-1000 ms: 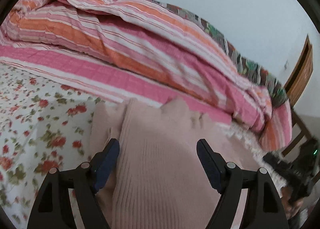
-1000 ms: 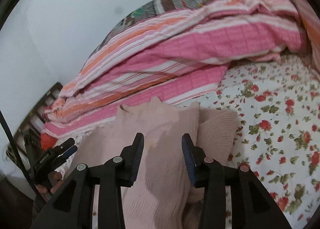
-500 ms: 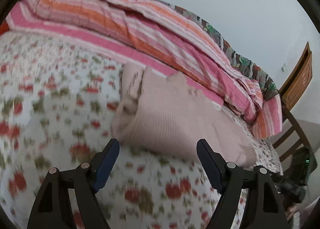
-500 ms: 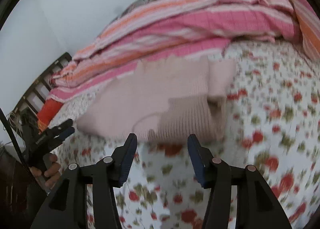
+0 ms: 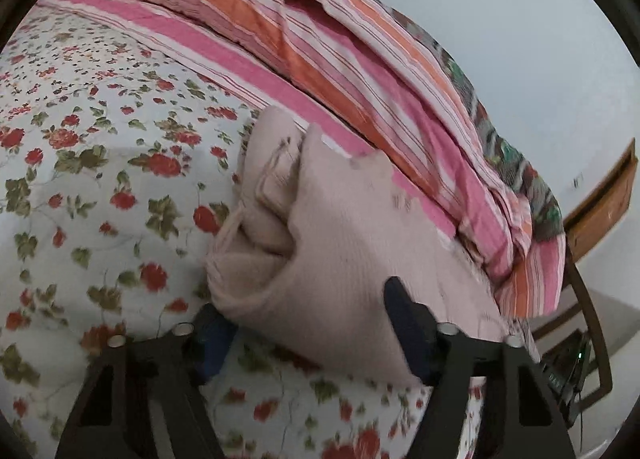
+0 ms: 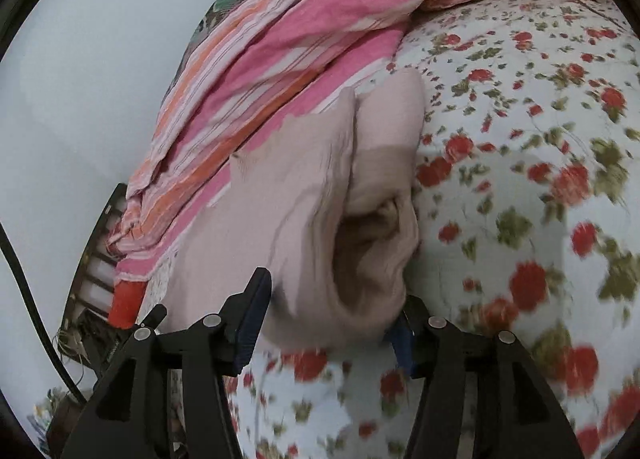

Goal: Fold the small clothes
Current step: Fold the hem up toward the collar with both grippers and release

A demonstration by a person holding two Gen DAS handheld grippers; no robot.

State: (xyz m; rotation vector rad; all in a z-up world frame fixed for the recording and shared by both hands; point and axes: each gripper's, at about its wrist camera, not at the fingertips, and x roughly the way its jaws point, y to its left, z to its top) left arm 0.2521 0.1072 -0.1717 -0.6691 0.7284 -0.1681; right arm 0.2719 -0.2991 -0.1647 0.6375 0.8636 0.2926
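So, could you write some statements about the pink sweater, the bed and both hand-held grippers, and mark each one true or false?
1. The pink sweater lies folded on the floral sheet. True.
2. The left hand-held gripper is shut tight on a sock. False: its fingers are spread, one on each side of the sweater's near edge.
3. A striped pink and orange quilt is piled behind the sweater. True.
4. The right hand-held gripper hovers over the quilt. False: it is at the sweater's near edge, jaws open.
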